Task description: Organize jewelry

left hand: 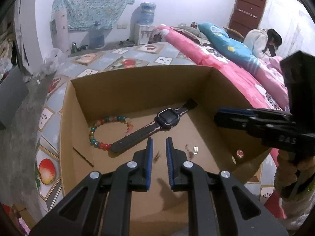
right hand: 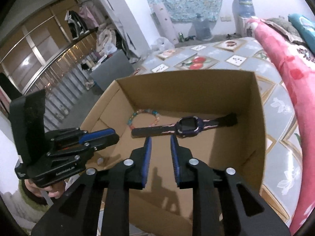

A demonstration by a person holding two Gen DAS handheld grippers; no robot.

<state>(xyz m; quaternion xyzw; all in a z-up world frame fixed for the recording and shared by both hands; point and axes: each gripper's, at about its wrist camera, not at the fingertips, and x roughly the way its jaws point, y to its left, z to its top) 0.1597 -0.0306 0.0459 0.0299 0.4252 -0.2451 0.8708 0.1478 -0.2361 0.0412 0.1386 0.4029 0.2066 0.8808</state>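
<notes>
An open cardboard box [left hand: 82, 106] [right hand: 256, 118] stands on a fruit-patterned bed cover. Inside lie a dark smartwatch [left hand: 167, 117] [right hand: 187, 125] with a long strap and a bracelet of coloured beads [left hand: 98, 129] [right hand: 137, 114] to its left. My left gripper [left hand: 159, 143] is open and empty above the box floor, just short of the watch strap. My right gripper [right hand: 160, 141] is open and empty, just short of the watch. Each gripper shows in the other's view: the right [left hand: 232, 118] over the box's right side, the left [right hand: 106, 135] over its left wall.
Small bits lie on the box floor: a white tag [left hand: 195, 149] and a round patterned button [left hand: 239, 153]. A pink quilt [left hand: 206, 51] and a blue pillow [left hand: 226, 41] lie to the right. A person [left hand: 261, 41] sits far back. Water bottles [left hand: 146, 13] stand by the wall.
</notes>
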